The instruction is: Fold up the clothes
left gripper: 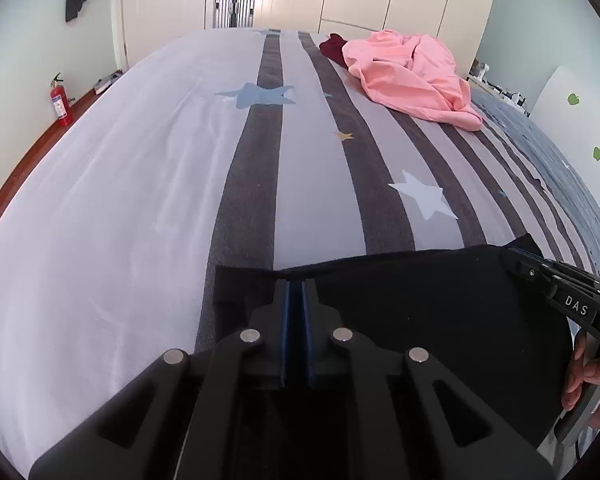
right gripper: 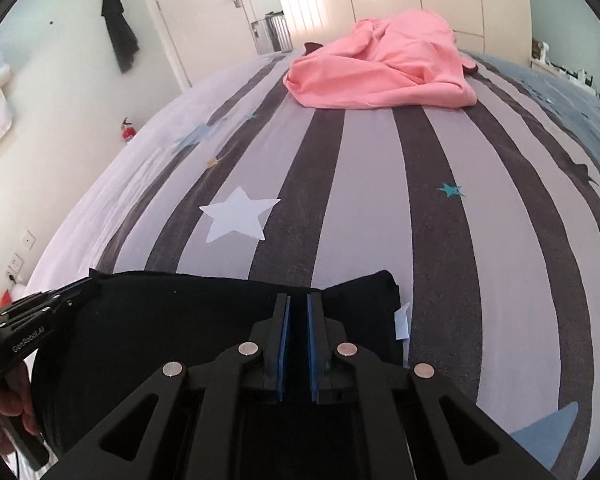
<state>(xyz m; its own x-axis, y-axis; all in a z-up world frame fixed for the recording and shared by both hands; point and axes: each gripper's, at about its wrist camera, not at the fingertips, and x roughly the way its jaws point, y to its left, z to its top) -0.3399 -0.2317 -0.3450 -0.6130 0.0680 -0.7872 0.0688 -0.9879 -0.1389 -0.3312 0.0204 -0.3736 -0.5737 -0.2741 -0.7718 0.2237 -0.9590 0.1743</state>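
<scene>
Black garment (left gripper: pixel 440 320), the piece I am folding, lies on the near edge of the bed (left gripper: pixel 120 200), stretched between my two tools. My left gripper (left gripper: pixel 296 286) has its blue pads pinched almost together on the garment's left corner, and my right gripper (right gripper: pixel 298 300) is clamped the same narrow way on the right corner; in each view I can see the other tool biting the far corner of the same top edge. My judgement is that I am carrying this edge across to make a fold, so the thing to mind is keeping both corners level and the cloth taut between them, then laying the edge down square on the striped bedspread (right gripper: pixel 380 200) rather than letting the middle sag or one corner lead. I should keep both grips until the edge lies flat, since a slack release would leave a crooked crease. A small white tag (right gripper: pixel 403 320) shows at the garment's right side, touching it. Of containers I see none on the bed: the waiting clothes simply lie in a loose heap well away at the far end, a pink garment (left gripper: pixel 412 76) crumpled on top with a dark red garment (left gripper: pixel 334 48) partly tucked beneath it.
</scene>
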